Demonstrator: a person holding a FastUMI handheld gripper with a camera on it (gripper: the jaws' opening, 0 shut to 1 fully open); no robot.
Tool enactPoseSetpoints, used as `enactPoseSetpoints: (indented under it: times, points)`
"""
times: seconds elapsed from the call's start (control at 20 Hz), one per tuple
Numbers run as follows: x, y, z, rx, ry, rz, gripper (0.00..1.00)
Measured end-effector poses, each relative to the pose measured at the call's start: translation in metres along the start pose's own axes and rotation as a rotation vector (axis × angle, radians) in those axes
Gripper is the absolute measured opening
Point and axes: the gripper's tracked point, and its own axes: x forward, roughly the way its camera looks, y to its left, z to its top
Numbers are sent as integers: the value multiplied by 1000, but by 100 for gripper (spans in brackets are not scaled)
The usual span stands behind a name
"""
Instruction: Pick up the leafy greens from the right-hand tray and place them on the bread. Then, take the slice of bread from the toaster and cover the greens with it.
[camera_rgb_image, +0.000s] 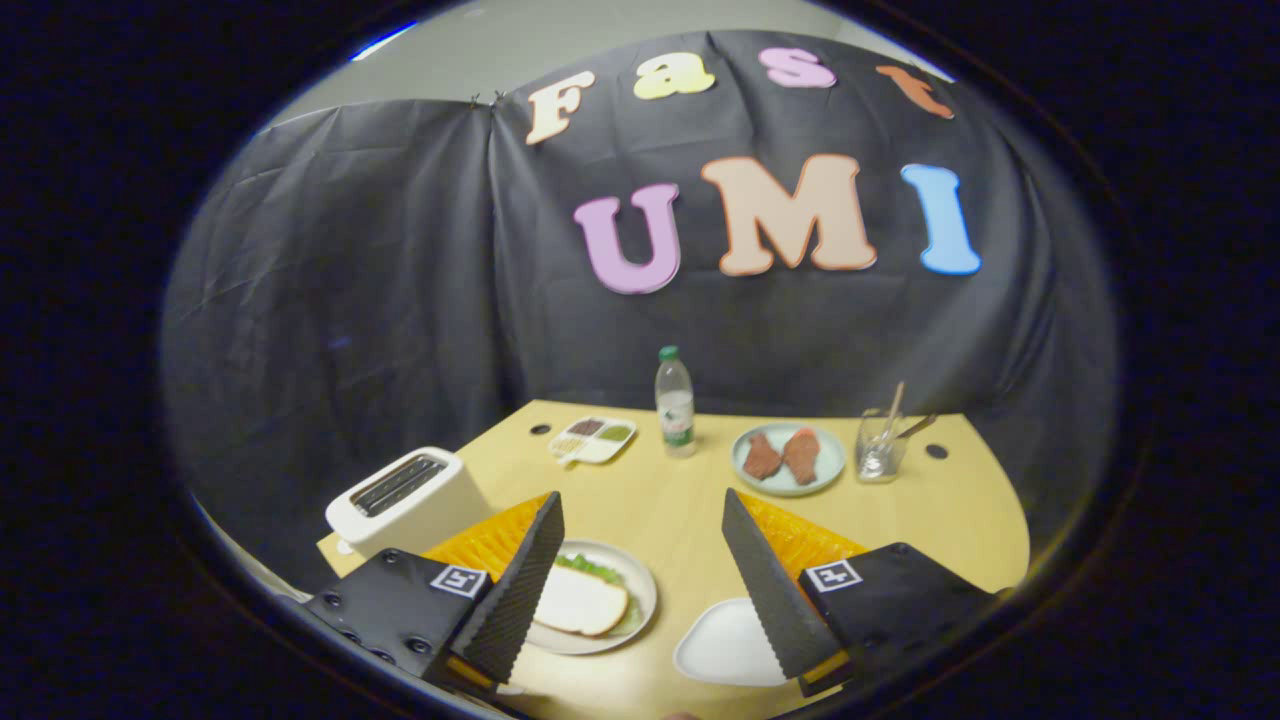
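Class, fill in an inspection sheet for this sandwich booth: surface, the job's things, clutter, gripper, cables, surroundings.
Surface: pale wooden table, with dark round holes near its far corners.
Job's things: white two-slot toaster at the near left corner; round white plate holding a bread slice lying over leafy greens; white rounded tray, bare where visible.
Clutter: clear plastic bottle with green cap; divided white dish; pale blue plate with two reddish-brown pieces; clear glass holding utensils.
Gripper: gripper open, holding nothing, above the plates.
Cables: nothing seen.
Surroundings: black cloth wall.
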Motion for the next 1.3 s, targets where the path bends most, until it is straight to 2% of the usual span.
enactPoseSetpoints:
  times: [0.4, 0.55, 0.9, 1.3]
  points:
    - [-37, -51, 72, -17, -199, -160, 99]
    - [-47, -61, 86, -32, -241, -201, 99]
    - [-54, -74, 108, 3, -288, -225, 99]
    - [-55, -74, 119, -27, -308, -226, 99]
